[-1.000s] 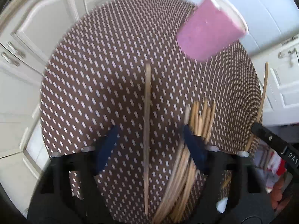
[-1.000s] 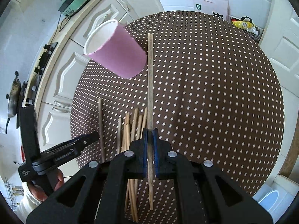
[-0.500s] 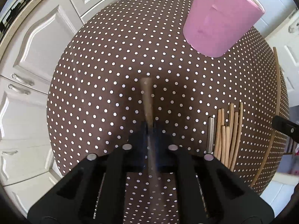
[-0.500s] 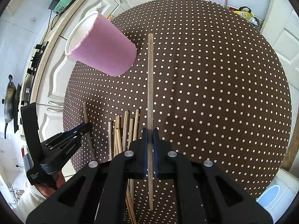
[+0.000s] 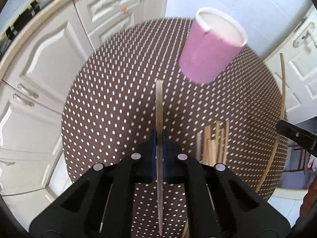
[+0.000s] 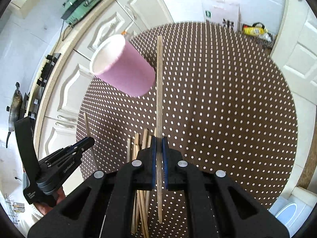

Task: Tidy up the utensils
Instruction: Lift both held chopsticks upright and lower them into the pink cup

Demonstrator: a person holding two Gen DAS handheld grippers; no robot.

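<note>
Pink paper cup [image 5: 212, 51] with a white rim and white inside: stands upright on the round table [image 5: 111, 103], which is covered in brown cloth with white dots. What the cup holds cannot be told; only the white inner wall near the rim shows. In the right wrist view the same cup [image 6: 124, 70] stands ahead and left of the held stick.

Left gripper [image 5: 159, 138], black with blue pads: clenched on a single pale wooden chopstick [image 5: 159, 107], which runs straight ahead between the fingers and points toward the table's middle, its tip short of the cup's base. The right wrist view shows this gripper [image 6: 87, 141] from the side at lower left, with the thin stick [image 6: 88, 130] rising from its tips.

Right gripper [image 6: 159, 142], same make: clamped on a second long wooden chopstick [image 6: 159, 91], whose far end reaches just beside the cup's right flank.

Loose bundle of wooden chopsticks [image 5: 215, 142]: lies flat on the cloth near the table's near edge, between the two grippers; partly hidden beneath the right gripper's body in its own view [image 6: 141, 144].

Surroundings: white panelled cabinet doors [image 5: 39, 59] behind the table; a green appliance [image 6: 81, 6] on the counter; a yellow packet [image 6: 254, 30] on the floor beyond the table's far edge.
</note>
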